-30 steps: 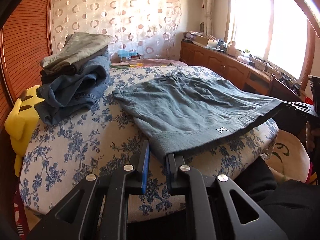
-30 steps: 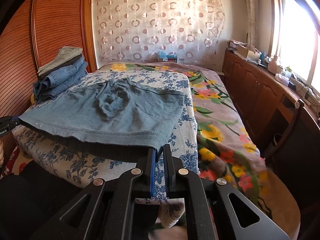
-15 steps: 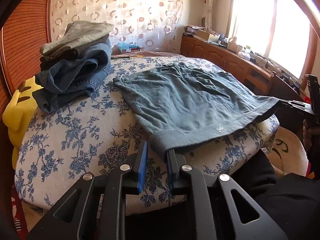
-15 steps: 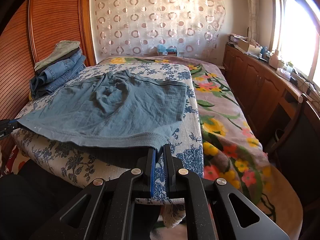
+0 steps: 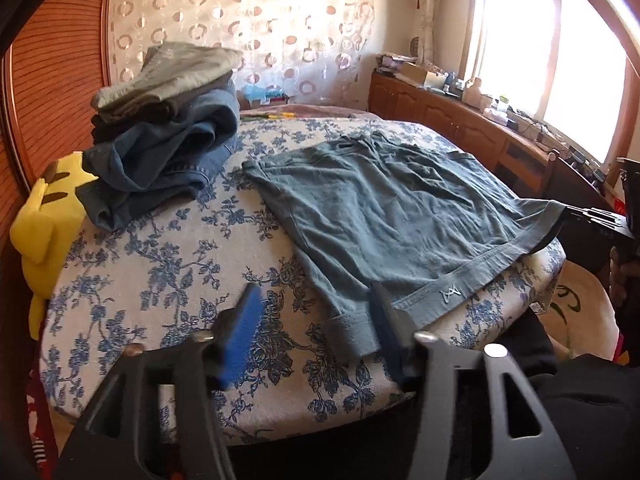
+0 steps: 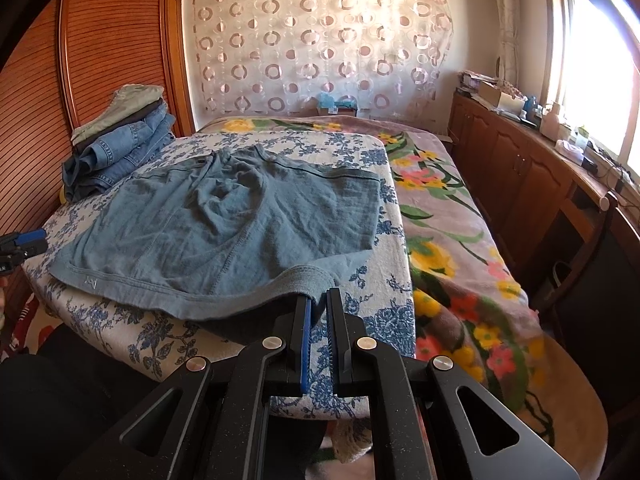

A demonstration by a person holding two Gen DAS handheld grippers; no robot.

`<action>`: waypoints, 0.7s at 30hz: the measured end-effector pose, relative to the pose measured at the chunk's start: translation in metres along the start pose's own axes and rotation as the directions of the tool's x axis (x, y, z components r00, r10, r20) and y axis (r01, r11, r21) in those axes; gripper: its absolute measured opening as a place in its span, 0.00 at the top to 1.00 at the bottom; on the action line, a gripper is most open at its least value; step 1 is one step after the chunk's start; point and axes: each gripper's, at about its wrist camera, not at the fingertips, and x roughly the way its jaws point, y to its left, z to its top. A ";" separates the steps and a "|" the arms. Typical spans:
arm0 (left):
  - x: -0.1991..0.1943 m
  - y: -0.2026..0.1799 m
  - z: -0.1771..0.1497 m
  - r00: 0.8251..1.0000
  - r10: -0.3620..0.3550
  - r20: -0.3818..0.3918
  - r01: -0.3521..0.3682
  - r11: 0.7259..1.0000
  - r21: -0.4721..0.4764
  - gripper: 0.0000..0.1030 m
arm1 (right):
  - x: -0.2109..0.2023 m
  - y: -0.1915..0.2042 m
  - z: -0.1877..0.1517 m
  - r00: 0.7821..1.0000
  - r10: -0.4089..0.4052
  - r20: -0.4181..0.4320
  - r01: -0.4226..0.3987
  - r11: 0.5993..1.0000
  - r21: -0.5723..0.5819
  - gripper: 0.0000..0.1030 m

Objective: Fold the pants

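Shorts (image 5: 392, 216) are lying flat on the blue-floral pad (image 5: 172, 280), waistband nearest both grippers. I'm seeing the left gripper (image 5: 316, 312) opening right now: jaws standing wide, blue left pad (image 5: 240, 332) clear of the cloth, waistband corner sagging between the jaws and leaning against the inner face of the right finger, nothing pinching it. Right gripper (image 6: 318, 300) is sitting nearly shut, clamping the other waistband corner; cloth is bunching over the tips and feeding into the narrow gap. Waistband between the two grippers is draping off the pad edge, logo (image 6: 91, 281) showing near the left end. Ahead of the left jaws and off to their left, a clothes stack (image 5: 160, 128) is sitting on the pad, a yellow plush (image 5: 44, 216) beside it. Right of the right jaws, a flowered blanket (image 6: 452, 216) is covering the bed. Dark sleeve (image 5: 580, 400) is showing below the left gripper.
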 end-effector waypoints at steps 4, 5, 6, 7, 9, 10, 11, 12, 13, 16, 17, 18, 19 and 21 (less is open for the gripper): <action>0.005 -0.003 0.002 1.000 0.005 0.010 -0.005 1.000 0.009 0.21 | 0.002 0.003 0.004 1.000 0.012 0.011 -0.012 1.000 0.007 0.93; 0.007 -0.004 0.002 1.000 0.008 0.010 -0.009 1.000 0.013 0.21 | 0.003 0.004 0.004 1.000 0.016 0.014 -0.016 1.000 0.007 0.93; 0.009 -0.004 0.003 1.000 0.012 0.011 -0.012 1.000 0.015 0.21 | 0.003 0.005 0.005 1.000 0.021 0.016 -0.021 1.000 0.007 0.93; 0.011 -0.003 0.005 1.000 0.016 0.006 -0.016 1.000 0.012 0.21 | 0.004 0.006 0.005 0.999 0.027 0.018 -0.027 1.000 0.004 0.93; 0.016 -0.001 0.006 1.000 0.022 -0.002 -0.022 1.000 0.009 0.21 | 0.006 0.010 0.005 0.999 0.034 0.019 -0.034 0.999 -0.003 0.93; 0.019 0.000 0.006 1.000 0.028 -0.004 -0.028 1.000 0.008 0.21 | 0.008 0.012 0.006 0.999 0.041 0.020 -0.041 0.999 -0.007 0.93; 0.021 0.000 0.007 0.999 0.032 -0.007 -0.032 0.999 0.008 0.21 | 0.008 0.013 0.006 0.999 0.045 0.021 -0.045 0.999 -0.011 0.93; 0.023 0.000 0.006 0.999 0.037 -0.013 -0.037 0.999 0.010 0.21 | 0.009 0.014 0.007 0.998 0.050 0.022 -0.050 0.999 -0.014 0.93; 0.024 0.000 0.006 0.999 0.045 -0.016 -0.045 0.999 0.013 0.21 | 0.010 0.016 0.008 0.998 0.060 0.025 -0.059 0.998 -0.018 0.93; 0.026 -0.001 0.005 0.998 0.053 -0.019 -0.053 0.998 0.016 0.21 | 0.013 0.023 0.012 0.995 0.091 0.033 -0.090 0.995 -0.030 0.93; 0.027 0.000 0.004 0.998 0.055 -0.021 -0.055 0.998 0.013 0.21 | 0.014 0.026 0.014 0.994 0.101 0.034 -0.100 0.994 -0.036 0.93; 0.026 0.000 0.004 0.998 0.058 -0.021 -0.058 0.998 0.011 0.21 | 0.016 0.030 0.015 0.993 0.112 0.035 -0.110 0.993 -0.045 0.93; 0.025 0.000 0.004 0.998 0.064 -0.020 -0.064 0.998 0.011 0.21 | 0.018 0.036 0.018 0.991 0.126 0.036 -0.123 0.991 -0.058 0.93; 0.023 0.002 0.004 0.997 0.081 -0.017 -0.080 0.997 0.013 0.21 | 0.022 0.047 0.023 0.988 0.150 0.039 -0.147 0.986 -0.078 0.93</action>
